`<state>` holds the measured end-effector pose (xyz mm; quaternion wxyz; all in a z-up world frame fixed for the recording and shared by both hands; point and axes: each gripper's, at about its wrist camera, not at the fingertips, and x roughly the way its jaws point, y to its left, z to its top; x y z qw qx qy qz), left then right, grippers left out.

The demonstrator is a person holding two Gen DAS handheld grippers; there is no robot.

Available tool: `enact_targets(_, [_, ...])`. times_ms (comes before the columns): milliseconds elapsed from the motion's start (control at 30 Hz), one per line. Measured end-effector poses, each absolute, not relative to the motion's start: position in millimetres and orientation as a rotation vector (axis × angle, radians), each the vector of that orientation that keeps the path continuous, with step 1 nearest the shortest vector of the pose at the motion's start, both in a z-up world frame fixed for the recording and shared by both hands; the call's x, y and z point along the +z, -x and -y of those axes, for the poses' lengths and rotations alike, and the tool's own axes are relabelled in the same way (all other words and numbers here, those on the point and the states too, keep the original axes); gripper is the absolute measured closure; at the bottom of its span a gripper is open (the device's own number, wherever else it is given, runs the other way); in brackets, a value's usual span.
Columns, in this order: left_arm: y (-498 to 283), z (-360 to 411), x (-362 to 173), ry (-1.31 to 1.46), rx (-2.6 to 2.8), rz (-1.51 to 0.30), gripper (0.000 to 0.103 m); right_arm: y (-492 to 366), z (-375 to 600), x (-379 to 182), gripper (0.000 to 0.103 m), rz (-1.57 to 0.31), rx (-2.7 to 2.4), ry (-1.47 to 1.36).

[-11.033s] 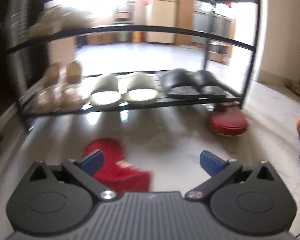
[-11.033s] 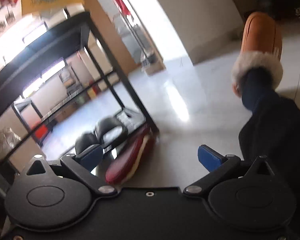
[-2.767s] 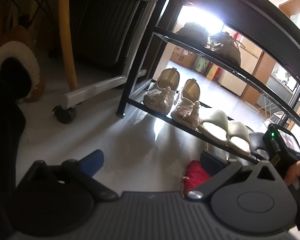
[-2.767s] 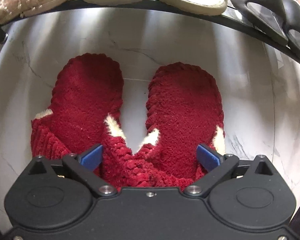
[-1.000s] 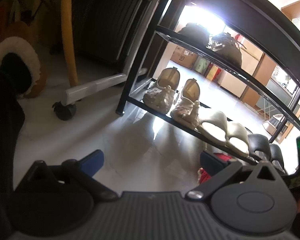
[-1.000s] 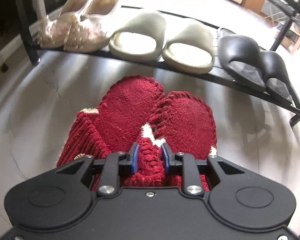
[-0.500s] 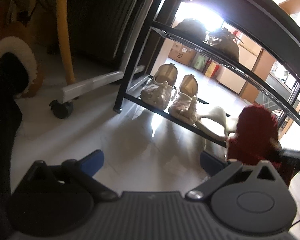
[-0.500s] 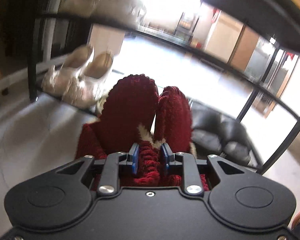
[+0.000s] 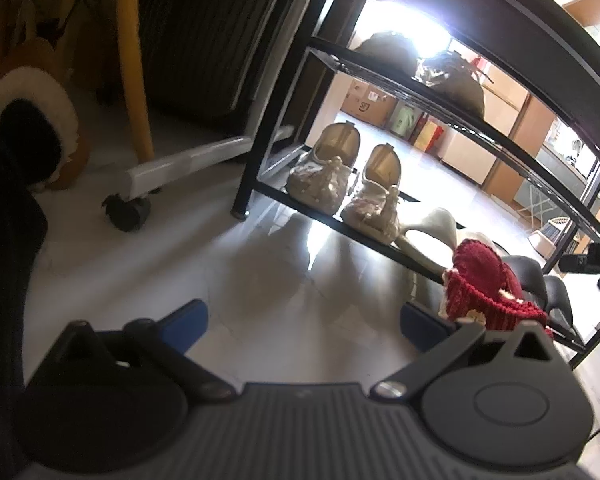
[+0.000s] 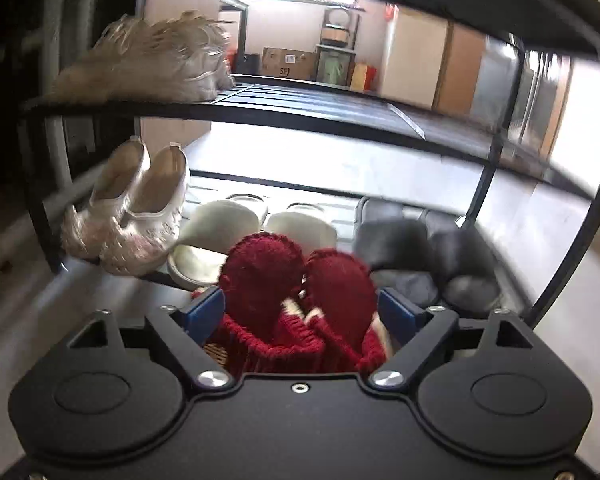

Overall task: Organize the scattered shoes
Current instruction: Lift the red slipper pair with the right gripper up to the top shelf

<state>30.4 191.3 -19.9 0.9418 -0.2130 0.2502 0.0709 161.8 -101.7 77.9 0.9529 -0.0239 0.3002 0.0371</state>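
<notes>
A pair of red knitted slippers sits between the spread blue pads of my right gripper, in front of the black shoe rack. The jaws stand open around the pair, no longer pinching it. In the left wrist view the red slippers show low beside the rack's bottom shelf; whether they rest on the floor is hidden. My left gripper is open and empty over the pale floor, left of the slippers.
The bottom shelf holds beaded cream shoes, cream slides and black slides. Furry shoes sit at the left of the middle shelf. A castor frame, yellow leg and the person's fur-lined slipper are left.
My right gripper lifted the red pair shut, then came forward and lower to the rack, and its jaws have now opened wide. The left gripper has barely moved.
</notes>
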Motion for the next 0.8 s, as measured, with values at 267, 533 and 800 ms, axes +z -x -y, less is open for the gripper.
enact_targets(267, [-31.2,-189.0,-20.8,0.424,0.138,-0.51,0.0,-238.7,130.6,52.8,0.042,-0.866,0.186,-0.089])
enact_targets(533, [-36.7,-191.4,-23.0,0.446,0.15,-0.523,0.0,-316.1,104.2,21.2,0.042,-1.223,0.114,0.077])
enact_targets(800, [-39.3,-191.5,-24.0,0.46,0.14,-0.531,0.0,-315.9,88.4,0.2,0.058,-1.349,0.107,0.21])
